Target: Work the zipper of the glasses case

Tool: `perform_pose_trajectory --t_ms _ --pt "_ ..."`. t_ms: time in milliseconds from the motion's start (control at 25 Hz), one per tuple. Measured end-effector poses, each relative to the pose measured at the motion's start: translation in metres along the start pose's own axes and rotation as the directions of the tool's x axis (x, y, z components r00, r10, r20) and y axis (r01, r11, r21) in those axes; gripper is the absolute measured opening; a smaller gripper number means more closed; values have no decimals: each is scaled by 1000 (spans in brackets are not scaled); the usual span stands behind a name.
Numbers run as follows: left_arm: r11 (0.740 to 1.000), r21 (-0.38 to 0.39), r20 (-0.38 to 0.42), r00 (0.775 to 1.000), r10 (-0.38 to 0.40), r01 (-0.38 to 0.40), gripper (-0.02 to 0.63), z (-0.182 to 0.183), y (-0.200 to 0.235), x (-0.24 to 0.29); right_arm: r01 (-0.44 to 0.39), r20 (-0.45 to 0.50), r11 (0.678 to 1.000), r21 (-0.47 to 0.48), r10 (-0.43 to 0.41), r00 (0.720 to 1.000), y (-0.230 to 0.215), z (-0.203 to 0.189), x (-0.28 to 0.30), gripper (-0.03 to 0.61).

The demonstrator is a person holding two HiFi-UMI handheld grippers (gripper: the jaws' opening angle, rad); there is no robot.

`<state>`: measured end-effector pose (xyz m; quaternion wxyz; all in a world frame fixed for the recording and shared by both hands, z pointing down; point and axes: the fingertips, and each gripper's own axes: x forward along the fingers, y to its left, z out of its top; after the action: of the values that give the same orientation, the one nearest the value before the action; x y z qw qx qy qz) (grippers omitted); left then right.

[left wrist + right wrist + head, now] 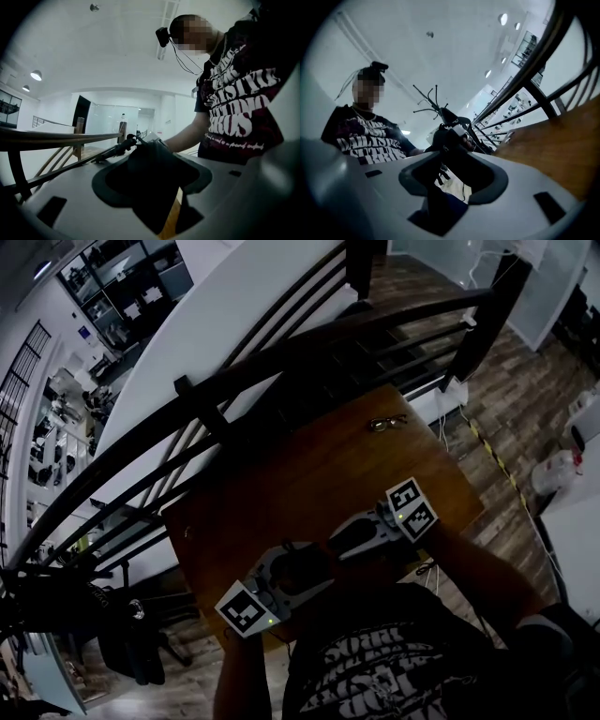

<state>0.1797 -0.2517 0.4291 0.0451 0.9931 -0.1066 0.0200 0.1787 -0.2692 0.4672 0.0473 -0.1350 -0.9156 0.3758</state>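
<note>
— Where the table ends on our side, both tools sit close to that near edge, don't they?

— They do. We see the left gripper and the right gripper pointing at each other just above the near edge, with our body close behind them. Most of the tabletop beyond them, toward the far edge, is bare.

— And the glasses case?

— It's a dark shape held up between the two tools. The left claw is clamped on it; its own view shows the case filling the gap between the jaws. The right claw is closed on the dark case from the other side. We cannot pick out the zipper pull; it is too small and dark.

— What about the surface and the room?

— The table is brown wood, set against a dark railing that curves past its far side. The floor on the right is wood plank.

— What's the count?

— We count two grippers, one case, one table, and one pair of glasses lying near the far corner, well apart from the tools.
</note>
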Motion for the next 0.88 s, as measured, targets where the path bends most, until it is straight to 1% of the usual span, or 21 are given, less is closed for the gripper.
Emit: perform_pose_trajectory --t_ms 80,120,160,200,280,400,520,600,720,800,880 --pt "1000 7 -3 1000 -5 5 261 1 -3 5 12 -71 998 -60 -17 997 5 -3 8 149" --pt "1000 1 -3 1000 0 0 261 1 -3 6 20 -88 997 -77 -27 996 5 -4 10 149" --pt "1000 -7 -3 1000 5 -5 261 0 -3 6 29 -96 996 -88 -38 995 5 -5 10 145" --pt "1000 -13 -2 1000 8 -8 261 -1 -3 5 36 -97 995 -96 -45 994 4 -6 9 105" --pt "1000 -10 -12 1000 6 -6 261 -5 -4 3 38 -104 993 -111 -50 993 2 -11 9 74" --pt "1000 9 -29 1000 6 -6 261 -13 -4 3 60 -129 990 -130 -77 989 -3 -16 9 48" --pt "1000 12 -41 999 24 -23 261 -16 -3 3 75 -150 987 -145 -97 984 -4 -18 7 28" --pt "999 42 -60 998 29 -26 261 -19 -1 3 70 -159 988 -140 -93 983 -3 -19 4 0" --pt "998 61 -70 997 16 -12 262 -18 -2 5 51 -152 992 -112 -68 986 0 -20 3 -2" --pt "997 78 -99 995 18 -10 262 -22 -2 6 49 -139 995 -89 -61 988 0 -20 2 -2" --pt "995 96 -144 989 21 -7 262 -30 -1 5 53 -129 997 -63 -61 990 -2 -21 1 -2"
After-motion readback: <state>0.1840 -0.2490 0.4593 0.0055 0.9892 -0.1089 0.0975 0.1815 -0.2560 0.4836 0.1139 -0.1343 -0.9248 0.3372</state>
